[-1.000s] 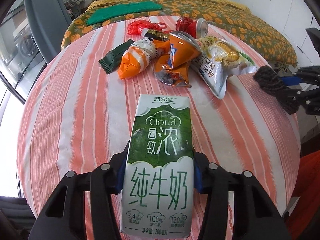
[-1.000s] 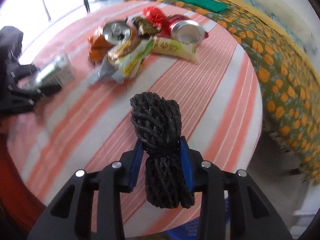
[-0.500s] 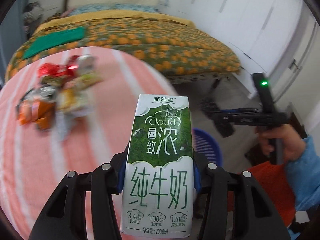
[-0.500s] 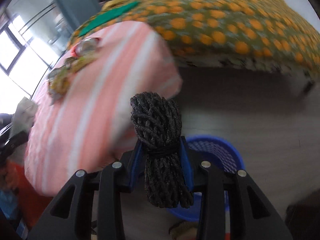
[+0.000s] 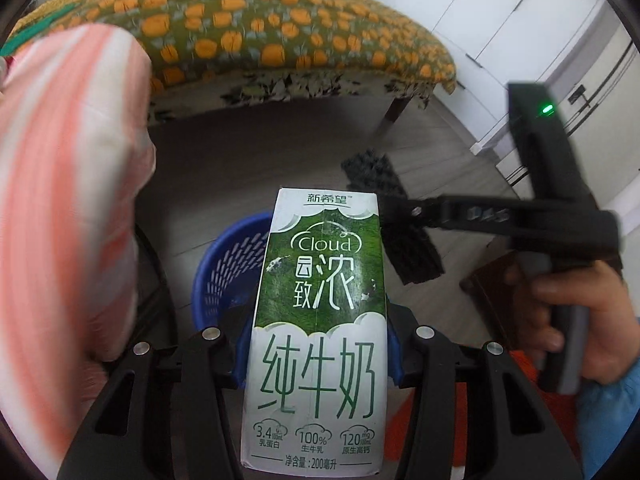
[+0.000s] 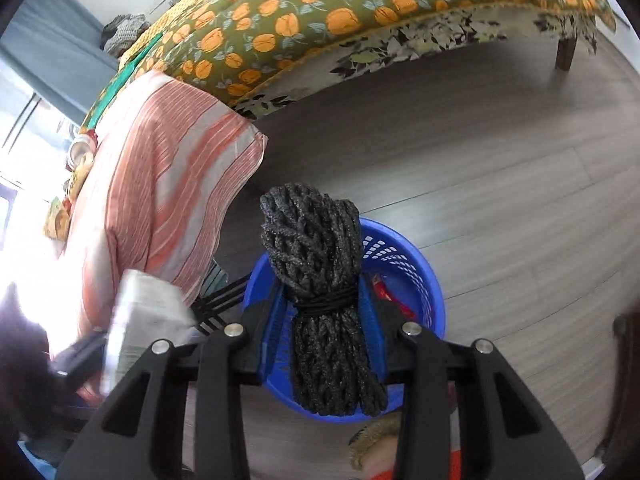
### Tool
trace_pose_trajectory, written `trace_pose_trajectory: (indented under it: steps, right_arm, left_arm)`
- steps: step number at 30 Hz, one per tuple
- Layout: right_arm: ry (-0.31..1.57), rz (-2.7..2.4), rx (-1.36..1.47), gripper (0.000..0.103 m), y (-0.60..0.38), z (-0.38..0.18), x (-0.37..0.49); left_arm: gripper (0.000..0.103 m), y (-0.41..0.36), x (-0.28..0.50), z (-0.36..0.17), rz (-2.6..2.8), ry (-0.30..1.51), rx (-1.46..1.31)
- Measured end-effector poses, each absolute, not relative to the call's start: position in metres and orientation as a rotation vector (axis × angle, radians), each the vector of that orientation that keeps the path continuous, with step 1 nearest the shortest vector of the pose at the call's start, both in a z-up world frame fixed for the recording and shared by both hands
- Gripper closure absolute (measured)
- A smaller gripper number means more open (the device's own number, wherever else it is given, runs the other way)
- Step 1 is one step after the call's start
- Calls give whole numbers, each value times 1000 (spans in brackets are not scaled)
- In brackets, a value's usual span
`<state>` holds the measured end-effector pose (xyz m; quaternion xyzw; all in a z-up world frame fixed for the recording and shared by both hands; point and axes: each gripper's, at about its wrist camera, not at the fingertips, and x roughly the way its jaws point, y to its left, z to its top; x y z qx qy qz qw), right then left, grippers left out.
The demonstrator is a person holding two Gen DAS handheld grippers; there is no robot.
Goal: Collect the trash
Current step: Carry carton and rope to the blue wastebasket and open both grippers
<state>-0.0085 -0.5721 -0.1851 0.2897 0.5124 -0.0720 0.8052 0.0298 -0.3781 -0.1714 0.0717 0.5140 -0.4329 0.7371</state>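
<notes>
Left hand-held gripper [image 5: 316, 354]: tilted steeply downward, its blue pads clamped on the two narrow sides of a green-and-white milk carton [image 5: 316, 320], which stands lengthwise between the fingers with its printed face to the camera. Beyond the carton's far end lies a blue perforated basket [image 5: 224, 272] on the grey floor [image 5: 248, 160]; the carton is above it, partly covering its rim in this view.

Right hand-held gripper [image 6: 326, 316]: likewise pitched downward, pads closed on a bundle of black netting [image 6: 320, 280] bound at its middle by a dark band. The bundle projects forward past the fingertips and hangs over the same basket [image 6: 420, 280], in which a red scrap [image 6: 394, 300] shows.

In the left wrist view the right hand-held gripper [image 5: 408, 224] enters from the right edge, roughly level across the frame, with the person's hand [image 5: 576, 320] wrapped around its grip and a blue sleeve [image 5: 612, 412] below; a green lamp [image 5: 546, 110] glows on its upright body. In the right wrist view the carton [image 6: 144, 320] appears blurred at lower left.

The bench [image 6: 168, 184], draped in an orange-and-white striped cloth, stands beside the basket; remaining litter [image 6: 74, 176] lies on its far side. A bed [image 6: 320, 12] with an orange-patterned cover is behind.
</notes>
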Motion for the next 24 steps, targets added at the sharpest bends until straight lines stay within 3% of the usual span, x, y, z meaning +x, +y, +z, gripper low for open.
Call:
trace_pose_trajectory:
  steps: [5,6,8,16,18,24]
  right_arm:
    - [1088,-146,650,63,-574,-190,-6]
    - [1086,-150,656,48,-574,-191,-5]
    - [1082,-158,670,30,-577,-193,-4]
    - [1024,-229,639,26,-587,-173,-14]
    - [1003,-251,607,15,-584,-164,-14]
    - [889,-290,384,14,-550,-118,-2]
  left_arm:
    - [51,-396,39,-196,-913,1125,175]
    - [39,-398,41,-200,-908,1127,175]
    - [23,-400,44,-206,-901,1131,168]
    - [22,-389,33,-168,-948,1071,119]
    - [14,-375,24,-141,-979,1016,97]
    - [6,-303,16,-79,-954,862,76]
